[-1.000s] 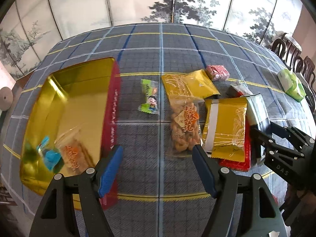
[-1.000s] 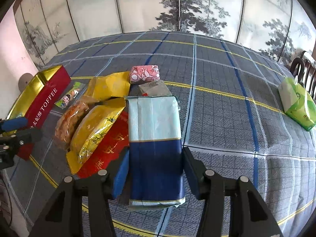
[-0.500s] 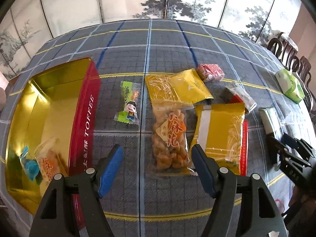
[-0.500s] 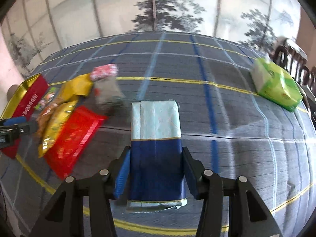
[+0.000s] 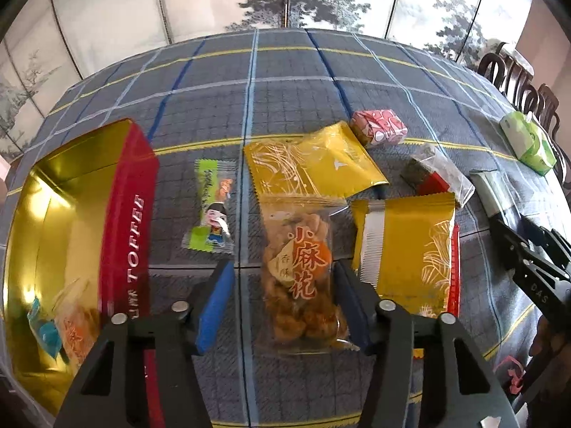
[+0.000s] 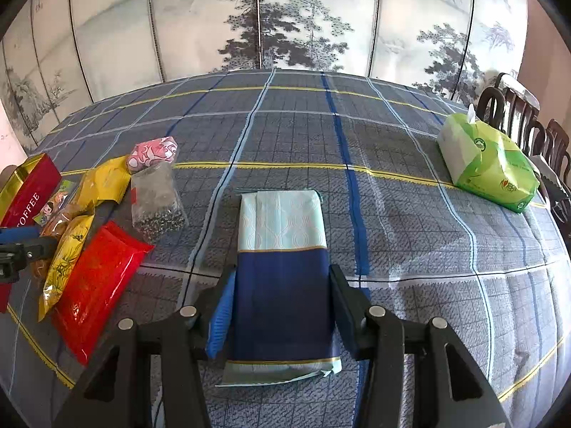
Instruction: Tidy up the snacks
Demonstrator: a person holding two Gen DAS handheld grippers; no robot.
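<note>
Left tongs [image 5: 283,297], just closing, straddle a clear snack bag [image 5: 301,278], seemingly unpinched; right tongs [image 6: 282,306] clamp a blue packet [image 6: 282,267].

We note on each gripper, left [image 5: 283,303] and right [image 6: 282,310], black angular plastic arms, round silver screw heads and blue ribbed finger pads [image 5: 214,306]. In the left wrist view, the right gripper's black arm bears pale "DAS" lettering.

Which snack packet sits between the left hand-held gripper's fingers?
The clear packet of fried twists with orange characters; the yellow packets lie outside the left hand-held gripper.
</note>
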